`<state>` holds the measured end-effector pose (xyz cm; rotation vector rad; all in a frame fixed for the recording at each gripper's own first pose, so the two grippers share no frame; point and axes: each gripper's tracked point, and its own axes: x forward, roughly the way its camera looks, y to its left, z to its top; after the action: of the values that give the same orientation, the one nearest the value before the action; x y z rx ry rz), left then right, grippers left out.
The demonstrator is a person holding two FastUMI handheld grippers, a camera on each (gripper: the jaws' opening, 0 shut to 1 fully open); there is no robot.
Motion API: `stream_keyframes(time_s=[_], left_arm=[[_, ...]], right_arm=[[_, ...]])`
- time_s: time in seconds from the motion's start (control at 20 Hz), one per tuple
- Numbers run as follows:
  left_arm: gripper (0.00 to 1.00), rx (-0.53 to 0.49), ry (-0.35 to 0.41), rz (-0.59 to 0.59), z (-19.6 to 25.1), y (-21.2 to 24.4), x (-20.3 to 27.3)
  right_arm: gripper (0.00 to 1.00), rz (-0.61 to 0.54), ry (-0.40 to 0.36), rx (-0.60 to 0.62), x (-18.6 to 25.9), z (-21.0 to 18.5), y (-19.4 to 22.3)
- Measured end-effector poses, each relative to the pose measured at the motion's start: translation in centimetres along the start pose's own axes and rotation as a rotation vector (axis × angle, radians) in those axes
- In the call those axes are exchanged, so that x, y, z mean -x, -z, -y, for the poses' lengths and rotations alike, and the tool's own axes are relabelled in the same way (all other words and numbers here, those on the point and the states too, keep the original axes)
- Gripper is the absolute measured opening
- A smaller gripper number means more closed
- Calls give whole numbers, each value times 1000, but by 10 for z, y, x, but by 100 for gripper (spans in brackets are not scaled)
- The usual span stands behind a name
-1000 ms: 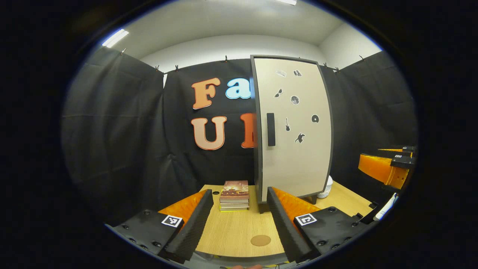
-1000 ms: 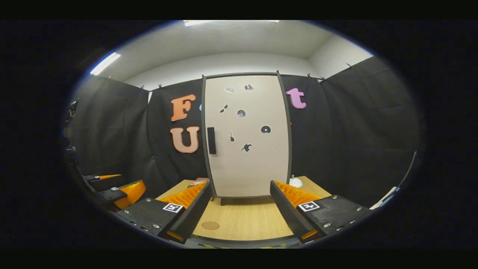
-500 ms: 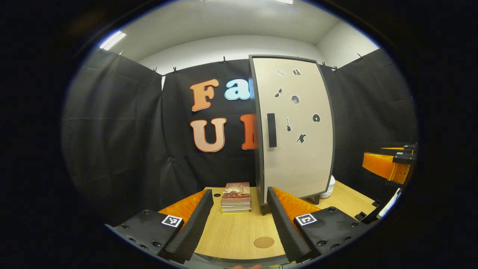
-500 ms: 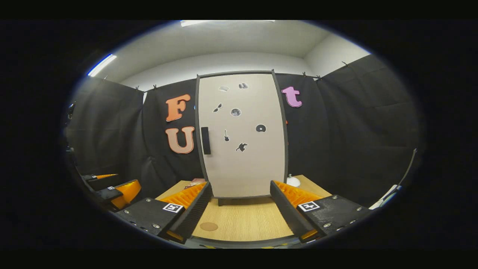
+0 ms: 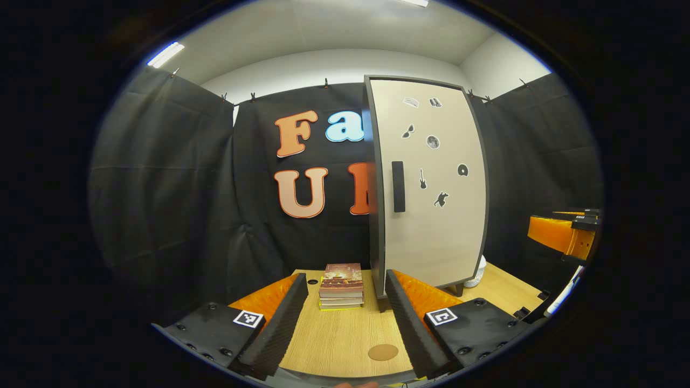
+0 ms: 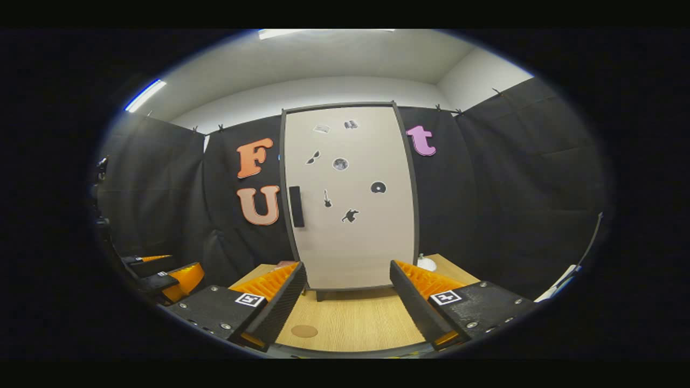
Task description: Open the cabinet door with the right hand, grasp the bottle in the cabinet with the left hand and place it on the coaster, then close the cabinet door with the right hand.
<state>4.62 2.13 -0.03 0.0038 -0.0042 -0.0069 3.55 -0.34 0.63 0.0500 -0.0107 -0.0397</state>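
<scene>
- Left claw [image 5: 345,318] held level above the near edge of the surface [image 5: 339,337], fingers spread wide apart and gripping nothing, aimed at the books [image 5: 340,285] and the left edge of the cabinet [image 5: 431,183].
- Right claw [image 6: 347,304] likewise level and low, fingers apart and empty, facing the door [image 6: 350,199] squarely from well back.
- Seen from the left gripper view, right claw at the far right edge, raised above the surface (too cropped there to judge its gap).
- Seen from the right gripper view, left claw [image 6: 161,275] low at the far left.
- Door closed: a tall, flat, matte beige panel in a dark frame, dotted with small dark stickers.
- Handle [image 6: 295,206]: a slim black vertical bar near the door's left edge, untouched.
- Cabinet raised on short dark feet over the surface.
- Bottle presumably behind the closed door; cannot tell.
- Coaster [image 5: 383,352]: a thin brown disc, flat on the near part of the surface, bare, lying in front of the cabinet and between the left claw's fingers in its own view.
- Surface: pale wood with fine straight grain.
- Books: a small neat stack with a reddish cover on top, just left of the cabinet.
- White rounded object [image 5: 476,272] at the cabinet's right foot, partly hidden.
</scene>
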Motion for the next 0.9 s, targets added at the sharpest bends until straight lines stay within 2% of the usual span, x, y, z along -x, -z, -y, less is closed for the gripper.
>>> stream_keyframes(time_s=[0.4,0.45,0.5,0.9], left_arm=[[94,51,21,-22,-27,8,-41],[94,61,29,-27,-32,9,-47],[94,67,33,-30,-37,11,-53],[94,107,62,-62,-98,36,-95]], right_arm=[[95,-12,-10,5,-43,-33,-5],[99,-5,-13,2,-51,-41,-9],[95,-7,-13,1,-60,-49,-11],[95,-9,-4,22,-166,-110,-22]])
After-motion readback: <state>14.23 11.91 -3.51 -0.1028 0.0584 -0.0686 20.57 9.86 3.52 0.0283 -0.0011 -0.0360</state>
